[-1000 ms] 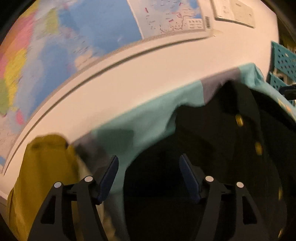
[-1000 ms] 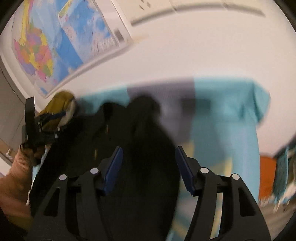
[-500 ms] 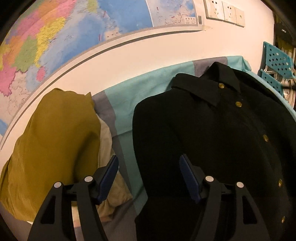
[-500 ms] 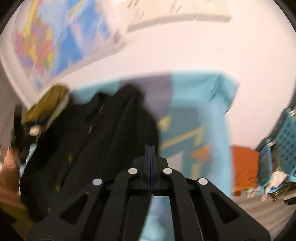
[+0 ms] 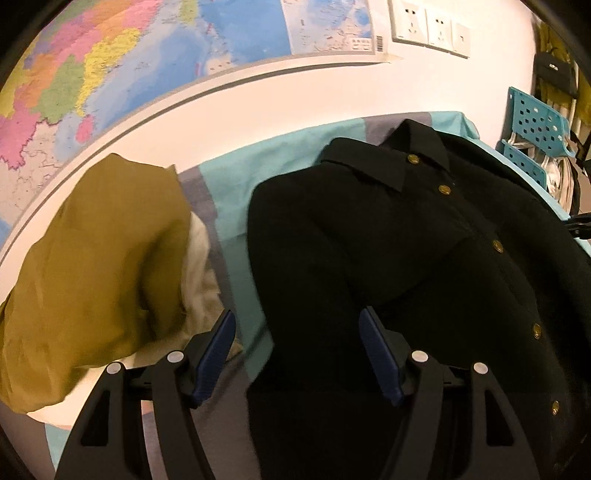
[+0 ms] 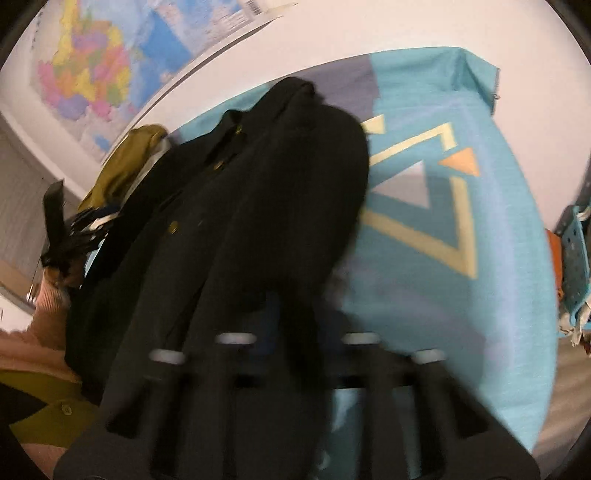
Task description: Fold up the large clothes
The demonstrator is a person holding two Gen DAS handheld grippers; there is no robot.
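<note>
A black jacket (image 5: 424,258) with gold buttons lies face up on a teal bed sheet (image 5: 266,173), its collar toward the wall. My left gripper (image 5: 297,347) hangs open just above the jacket's left shoulder and sleeve, and its pads touch nothing. In the right wrist view the jacket (image 6: 266,192) lies bunched along the sheet's left half. My right gripper (image 6: 291,310) is shut and blurred at the near end of the dark sleeve; the blur hides whether it pinches any cloth. A hand in a pink sleeve holds the left gripper (image 6: 62,229) at the jacket's far side.
A mustard garment (image 5: 99,266) over a pale cloth is heaped left of the jacket. A map (image 5: 147,55) and wall sockets (image 5: 428,27) cover the wall behind the bed. Blue perforated baskets (image 5: 535,122) stand at the right. The patterned sheet (image 6: 443,277) is bare right of the jacket.
The right gripper went from open to shut, then dropped toward the jacket's near sleeve. The left view swung from the lifted jacket to the jacket lying flat, collar showing.
</note>
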